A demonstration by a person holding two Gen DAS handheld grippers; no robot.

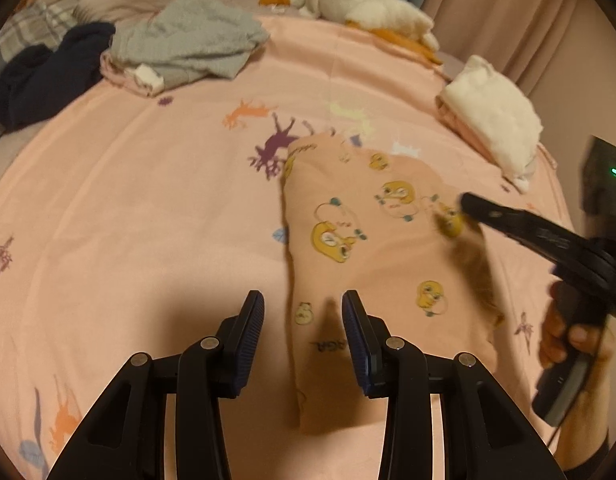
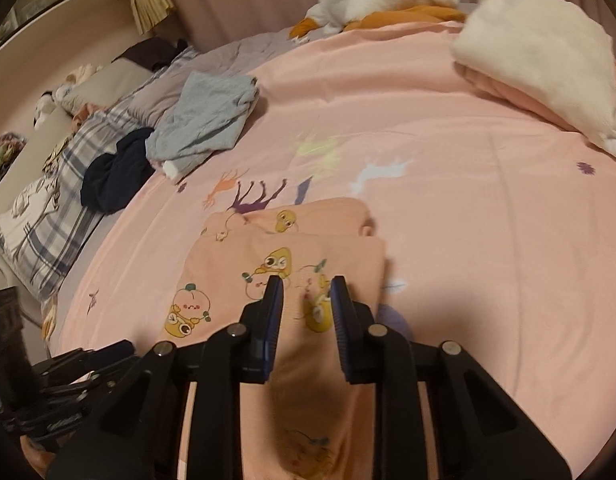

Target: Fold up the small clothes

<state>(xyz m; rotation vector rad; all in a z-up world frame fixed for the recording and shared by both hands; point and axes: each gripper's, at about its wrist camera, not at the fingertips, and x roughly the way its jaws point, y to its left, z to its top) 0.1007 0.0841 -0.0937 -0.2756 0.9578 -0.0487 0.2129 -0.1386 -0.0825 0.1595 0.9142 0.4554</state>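
Note:
A small peach-pink garment [image 1: 347, 240] printed with yellow cartoon characters lies folded into a long strip on the pink bed sheet [image 1: 148, 200]. My left gripper [image 1: 304, 312] hovers over the strip's near left edge, jaws apart, nothing pinched. The right gripper [image 1: 467, 204], blurred and held by a hand [image 1: 567, 336], reaches in over the garment's right side. In the right wrist view the garment [image 2: 236, 280] shows stacked folded layers, and my right gripper [image 2: 306, 296] stands above its near part with a narrow gap and no cloth between the pads. The left gripper [image 2: 88, 364] shows at lower left.
A grey top [image 1: 188, 40] and a navy garment [image 1: 44, 80] lie in a pile at the far left. A folded white fleece piece [image 1: 495, 120] sits at the right edge. A white and orange plush toy [image 1: 359, 4] lies at the back. Plaid bedding [image 2: 56, 216] borders the sheet.

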